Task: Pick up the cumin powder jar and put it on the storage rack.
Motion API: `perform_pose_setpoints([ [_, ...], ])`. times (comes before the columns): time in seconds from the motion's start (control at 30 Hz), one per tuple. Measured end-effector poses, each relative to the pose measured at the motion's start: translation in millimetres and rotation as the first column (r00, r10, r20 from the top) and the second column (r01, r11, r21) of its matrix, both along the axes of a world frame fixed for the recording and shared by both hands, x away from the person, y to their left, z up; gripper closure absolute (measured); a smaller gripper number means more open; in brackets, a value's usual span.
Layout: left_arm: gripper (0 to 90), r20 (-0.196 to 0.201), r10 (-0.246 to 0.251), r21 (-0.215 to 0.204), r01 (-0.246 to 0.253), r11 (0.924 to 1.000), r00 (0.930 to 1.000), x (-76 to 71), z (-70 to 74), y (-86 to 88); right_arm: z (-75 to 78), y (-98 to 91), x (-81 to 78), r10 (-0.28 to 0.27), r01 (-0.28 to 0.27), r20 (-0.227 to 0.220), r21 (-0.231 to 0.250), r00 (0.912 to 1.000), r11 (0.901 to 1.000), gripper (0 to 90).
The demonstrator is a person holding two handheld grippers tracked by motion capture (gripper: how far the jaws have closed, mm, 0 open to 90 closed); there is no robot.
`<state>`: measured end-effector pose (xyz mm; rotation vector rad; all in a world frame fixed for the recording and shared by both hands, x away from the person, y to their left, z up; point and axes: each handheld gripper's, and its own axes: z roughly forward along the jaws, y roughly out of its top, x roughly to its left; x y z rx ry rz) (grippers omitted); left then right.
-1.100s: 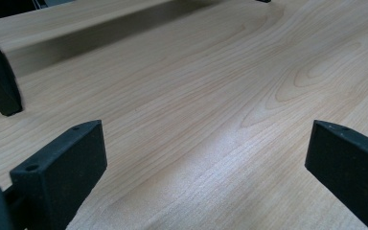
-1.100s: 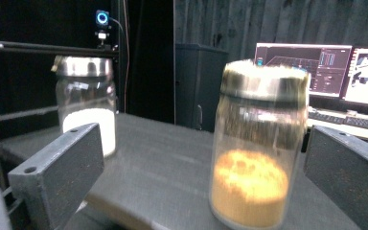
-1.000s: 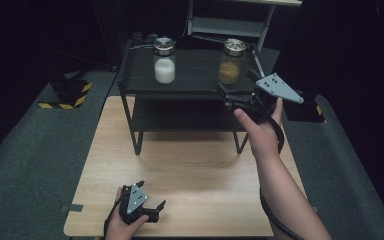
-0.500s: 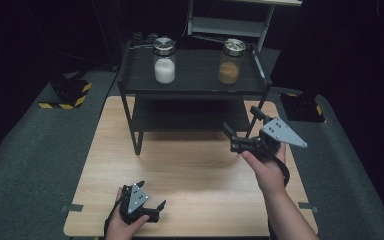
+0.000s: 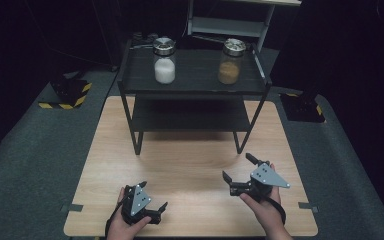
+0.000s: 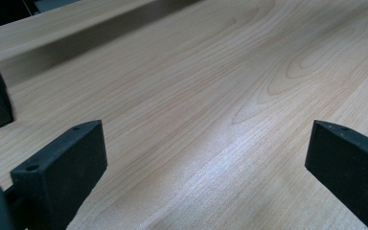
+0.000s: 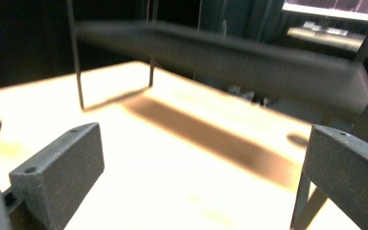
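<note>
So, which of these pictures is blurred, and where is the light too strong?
Right gripper view: the black rack is smeared by motion blur and the wooden table is overexposed, almost white. Left gripper view: sharp wood grain, a soft sheen mid-table. High view: in focus, the surroundings very dark, the rack's shadow falling beneath it.

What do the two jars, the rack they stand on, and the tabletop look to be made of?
The two jars look like clear glass, since the white and amber contents show through, with shiny, probably metal lids. The rack seems to be matte black metal: thin straight legs and flat dark shelves. The tabletop looks like light wood or wood-look laminate, with visible grain and a soft sheen.
</note>
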<state>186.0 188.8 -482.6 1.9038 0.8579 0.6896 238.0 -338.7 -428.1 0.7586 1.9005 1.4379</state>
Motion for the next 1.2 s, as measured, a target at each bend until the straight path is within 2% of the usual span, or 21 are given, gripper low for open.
perform_pose_setpoints([
  [0.1, 1.0, -0.008, -0.001, -0.003, 0.001, 1.0, 1.0, 1.4, 0.6, 0.6, -11.4, -0.8, -3.8, -0.012, 0.011, -0.036, -0.037, 0.9993, 0.9992, 0.5],
  [0.3, 1.0, -0.011, 0.003, -0.008, -0.003, 1.0, 0.9999, 1.7, 0.7, 1.0, -24.4, -2.9, -7.6, -0.045, 0.035, -0.101, -0.101, 0.9938, 0.9943, 0.6],
  [0.57, 1.0, -0.003, 0.007, 0.018, -0.007, 0.9998, 1.0, 0.1, 1.5, -3.8, -40.3, -3.8, -10.9, -0.087, 0.059, -0.165, -0.171, 0.9824, 0.9836, 0.8],
  [0.7, 1.0, 0.006, 0.009, 0.037, -0.01, 0.9993, 0.9999, -1.8, 1.7, -6.8, -41.1, -4.7, -10.0, -0.099, 0.064, -0.178, -0.19, 0.979, 0.9796, 0.9],
  [0.83, 1.0, 0.006, 0.013, 0.05, -0.013, 0.9986, 0.9999, -2.1, 2.5, -9.4, -41.6, -4.9, -11.5, -0.109, 0.075, -0.175, -0.189, 0.9786, 0.9791, 0.8],
  [1.07, 1.0, -0.007, 0.002, 0.097, -0.001, 0.9953, 1.0, 0.7, 6.3, -15.9, -42.0, -6.0, -14.3, -0.098, 0.065, -0.168, -0.193, 0.9809, 0.979, 0.8],
  [1.13, 1.0, -0.016, -0.014, 0.09, 0.015, 0.9958, 0.9998, 3.1, 6.9, -13.0, -42.5, -5.7, -15.1, -0.103, 0.071, -0.165, -0.192, 0.9809, 0.9788, 0.8],
  [1.2, 1.0, -0.022, -0.006, 0.079, 0.008, 0.9969, 0.9997, 3.8, 6.9, -11.9, -42.3, -5.3, -15.7, -0.105, 0.072, -0.166, -0.193, 0.9805, 0.9785, 0.8],
])
